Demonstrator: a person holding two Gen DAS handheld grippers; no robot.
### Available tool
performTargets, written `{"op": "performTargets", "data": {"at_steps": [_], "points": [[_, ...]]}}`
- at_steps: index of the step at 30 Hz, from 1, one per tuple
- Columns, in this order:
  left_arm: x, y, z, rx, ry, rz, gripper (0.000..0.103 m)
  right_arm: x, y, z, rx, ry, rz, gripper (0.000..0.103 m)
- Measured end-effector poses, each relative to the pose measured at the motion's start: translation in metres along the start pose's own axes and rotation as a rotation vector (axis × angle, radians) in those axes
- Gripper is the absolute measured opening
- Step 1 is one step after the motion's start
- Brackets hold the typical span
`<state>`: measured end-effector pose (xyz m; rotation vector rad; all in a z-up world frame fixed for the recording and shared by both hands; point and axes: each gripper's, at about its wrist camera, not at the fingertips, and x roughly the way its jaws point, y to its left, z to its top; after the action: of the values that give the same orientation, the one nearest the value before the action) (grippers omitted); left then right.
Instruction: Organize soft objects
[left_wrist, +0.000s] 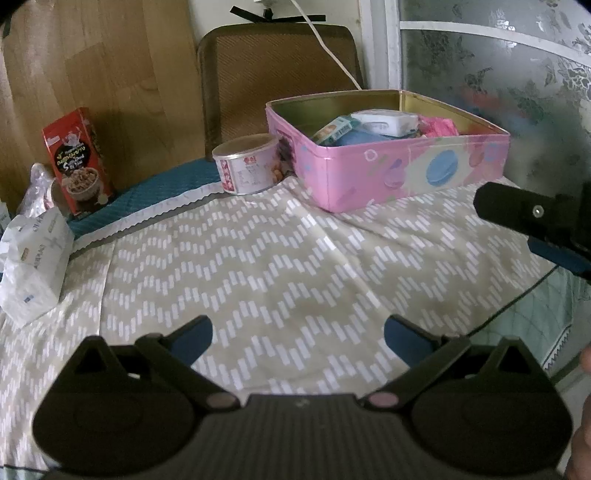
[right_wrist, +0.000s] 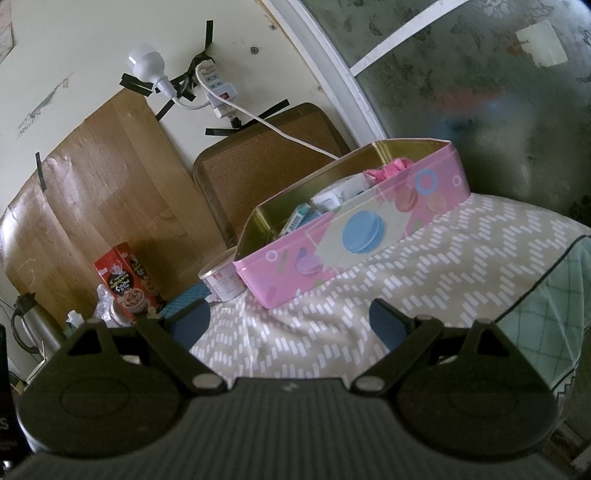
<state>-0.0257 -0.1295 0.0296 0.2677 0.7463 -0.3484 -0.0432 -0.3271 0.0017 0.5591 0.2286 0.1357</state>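
Note:
A pink tin box (left_wrist: 406, 166) stands open at the back of the table; it also shows in the right wrist view (right_wrist: 332, 247). Inside lie a white soft pack (left_wrist: 384, 122), a blue item (left_wrist: 360, 140), a small printed packet (left_wrist: 334, 131) and a crumpled pink cloth (left_wrist: 439, 127). My left gripper (left_wrist: 297, 334) is open and empty above the patterned tablecloth (left_wrist: 258, 266), well in front of the box. My right gripper (right_wrist: 290, 321) is open and empty, in front of the box; it also shows at the right edge of the left wrist view (left_wrist: 535, 225).
A round tin can (left_wrist: 247, 164) stands left of the box. A red snack carton (left_wrist: 77, 160) and a white tissue pack (left_wrist: 33, 266) are at the far left. A brown chair back (left_wrist: 277, 70) is behind the table. A kettle (right_wrist: 33, 328) is at the left.

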Motion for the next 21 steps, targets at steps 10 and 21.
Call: {"op": "performTargets", "data": {"at_steps": [10, 21], "points": [[0.0005, -0.0004, -0.0006, -0.001, 0.007, -0.009, 0.103, -0.0013, 0.0012, -0.0014, 0.005, -0.001, -0.007, 0.095], [-0.0042, 0.0046, 0.0011, -0.016, -0.022, -0.056, 0.103, -0.0012, 0.0010, -0.0014, 0.004, 0.000, -0.007, 0.095]]}}
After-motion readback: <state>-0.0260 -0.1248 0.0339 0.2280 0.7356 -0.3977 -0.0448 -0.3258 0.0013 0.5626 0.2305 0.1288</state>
